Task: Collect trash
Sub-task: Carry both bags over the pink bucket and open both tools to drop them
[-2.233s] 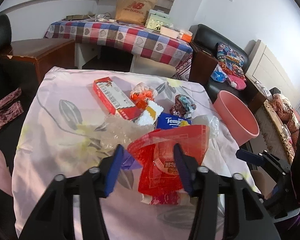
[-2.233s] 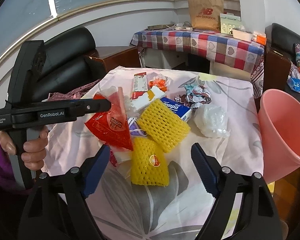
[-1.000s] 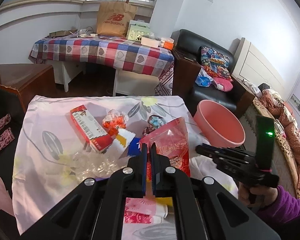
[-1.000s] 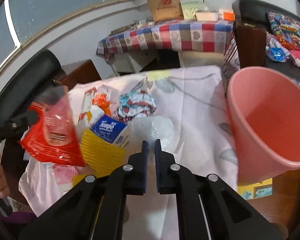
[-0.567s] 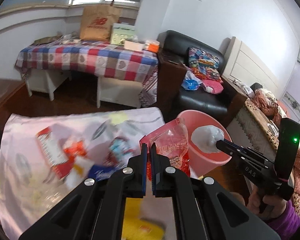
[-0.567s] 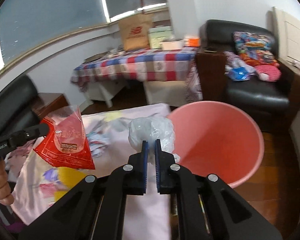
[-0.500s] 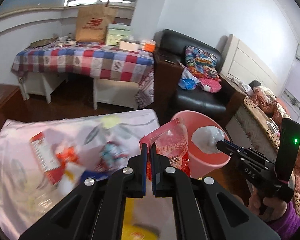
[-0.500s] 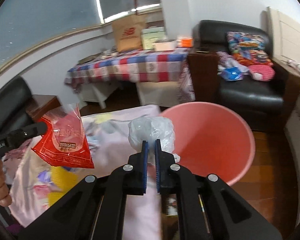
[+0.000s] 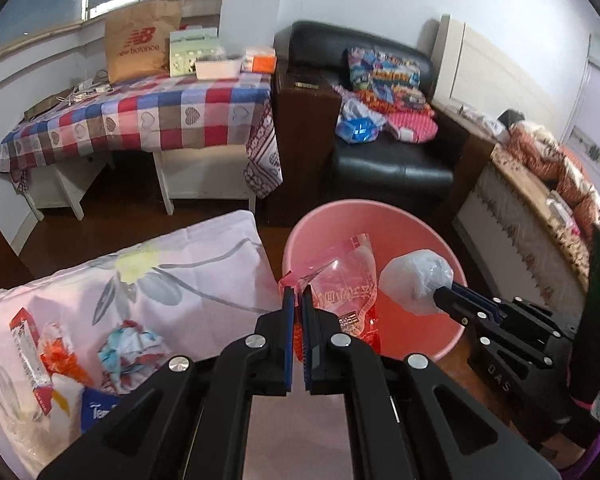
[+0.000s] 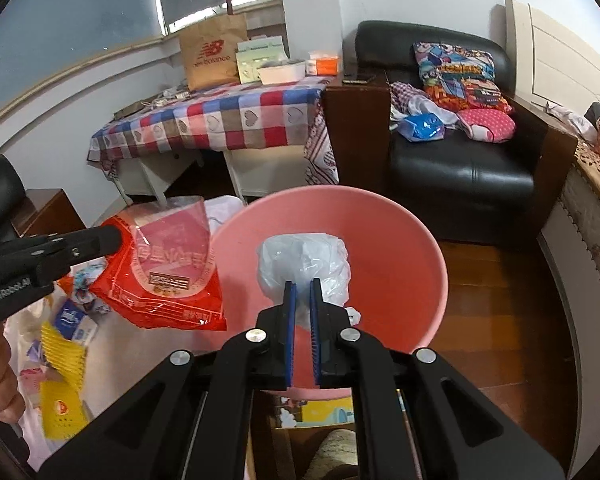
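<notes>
**Both loads over the bucket, ready to drop**

Since the earlier frames both grippers have swung off the table and now hang over the pink bucket [image 9: 380, 216]; two seconds back the jaws were wide over the pile, now each is clamped on a piece of trash.

- Left gripper [image 9: 296, 300]: jaws pinched together on the corner of a red plastic wrapper [image 9: 348, 288]. From the right wrist view the wrapper [image 10: 168, 276] hangs at the bucket's near-left rim, partly outside it.
- Right gripper [image 10: 302, 292]: jaws closed on a crumpled clear plastic bag [image 10: 304, 264], well inside the bucket's mouth [image 10: 420, 264].
- Floral-cloth table [image 9: 204, 264]: holds a red carton [image 9: 24, 340], crumpled paper [image 9: 128, 348], a tissue pack [image 9: 96, 412]; yellow foam nets [image 10: 66, 356] show in the right view.

Judgement on the release: the bag looks safe to let go where it is. The wrapper should travel further over the centre first, since light film can drift or catch the rim. Open fully, and give a small shake if the film clings to the pads.
</notes>
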